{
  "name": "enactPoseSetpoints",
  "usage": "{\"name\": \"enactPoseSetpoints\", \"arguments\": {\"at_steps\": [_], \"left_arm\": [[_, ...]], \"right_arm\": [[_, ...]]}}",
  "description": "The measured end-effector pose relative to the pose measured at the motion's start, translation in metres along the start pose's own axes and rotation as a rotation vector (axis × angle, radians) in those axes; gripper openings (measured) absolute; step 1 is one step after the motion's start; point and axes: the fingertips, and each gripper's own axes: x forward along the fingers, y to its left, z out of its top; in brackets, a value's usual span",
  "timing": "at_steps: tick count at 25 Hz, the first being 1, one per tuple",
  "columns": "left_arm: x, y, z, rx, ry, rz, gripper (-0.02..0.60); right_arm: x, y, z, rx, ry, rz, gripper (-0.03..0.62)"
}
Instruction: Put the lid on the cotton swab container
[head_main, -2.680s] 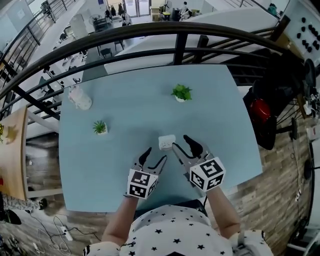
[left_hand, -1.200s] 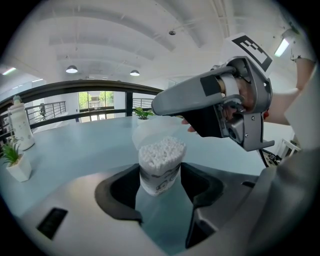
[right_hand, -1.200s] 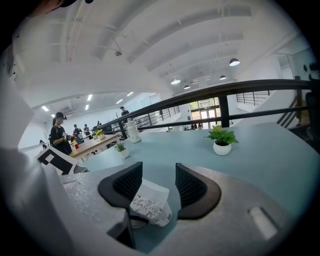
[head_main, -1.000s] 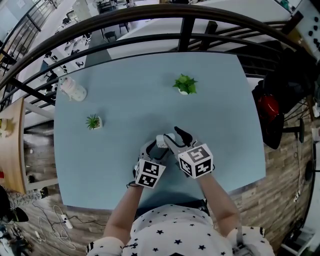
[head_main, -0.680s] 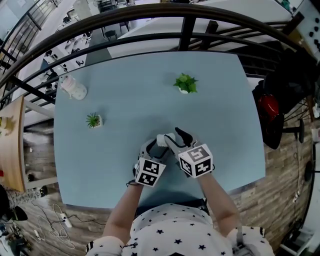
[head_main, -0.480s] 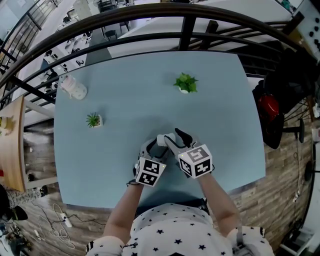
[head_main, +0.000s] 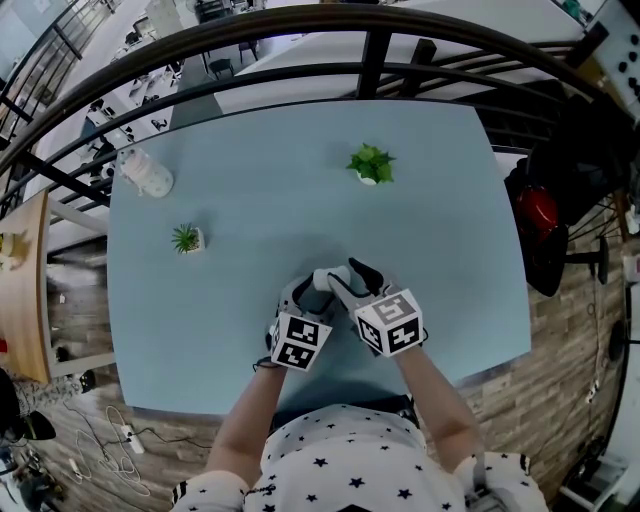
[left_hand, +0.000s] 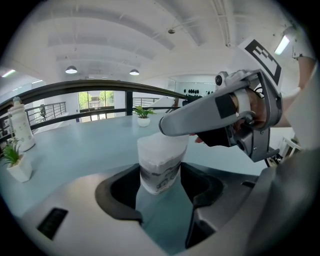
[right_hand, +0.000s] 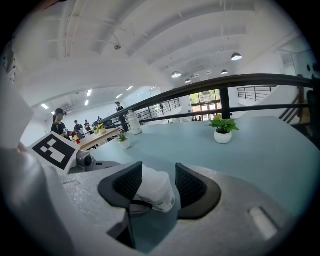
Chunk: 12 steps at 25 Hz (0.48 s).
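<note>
While the left claw (left_hand: 159, 184) is clamped on the lower sides of the cotton swab container (left_hand: 161, 155), the right claw (right_hand: 152, 189) grips the same container across its top. The container is close to the bench's (head_main: 250, 210) near edge, about midway along it; whether it rests on the bench cannot be told. The lid cannot be told apart from the body. A potted plant (head_main: 370, 163) stands toward the far edge.
</note>
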Motion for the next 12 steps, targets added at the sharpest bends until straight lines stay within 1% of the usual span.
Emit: {"name": "enactPoseSetpoints", "arguments": {"at_steps": [9,12], "left_arm": [[0.003,0.0005,-0.0044,0.003,0.015,0.002,0.25],[0.0035,0.0016,-0.0048,0.006,0.019,0.005,0.25]], "right_arm": [[0.0013,-0.0004,-0.0047,0.006,0.017,-0.005,0.192],[0.0032,-0.0047,-0.0076,0.07,0.035,0.002,0.215]]}}
